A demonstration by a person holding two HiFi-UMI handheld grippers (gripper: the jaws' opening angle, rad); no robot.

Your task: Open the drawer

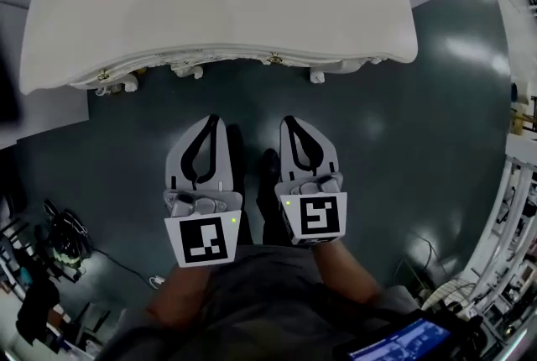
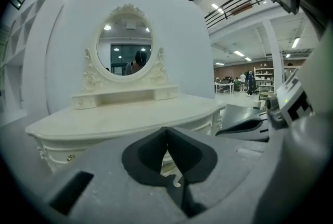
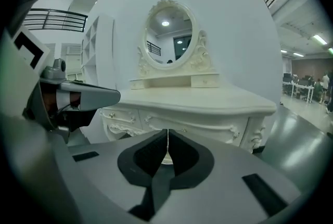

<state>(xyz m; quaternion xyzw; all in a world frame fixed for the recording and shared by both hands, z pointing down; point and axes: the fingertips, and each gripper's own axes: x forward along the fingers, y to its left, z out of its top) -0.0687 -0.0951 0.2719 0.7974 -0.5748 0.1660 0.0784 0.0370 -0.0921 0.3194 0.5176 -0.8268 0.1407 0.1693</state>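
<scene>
Spreading across the far side, the table (image 1: 218, 7) is cream-white, with a smooth curved top, carved scrollwork along its front and an oval mirror (image 2: 125, 46) in an ornate frame. At near left, dark cables (image 1: 59, 242) clutter the glossy grey-green floor (image 1: 419, 141). The left gripper (image 1: 213, 122) and right gripper (image 1: 289, 124) hang side by side, each with its jaws pressed together on nothing, tips aimed at the table. A strip of floor lies between them and the drawer (image 3: 197, 126), which sits closed in the table's front, just under the top. Pale shelving (image 1: 520, 183) lines the right edge.
</scene>
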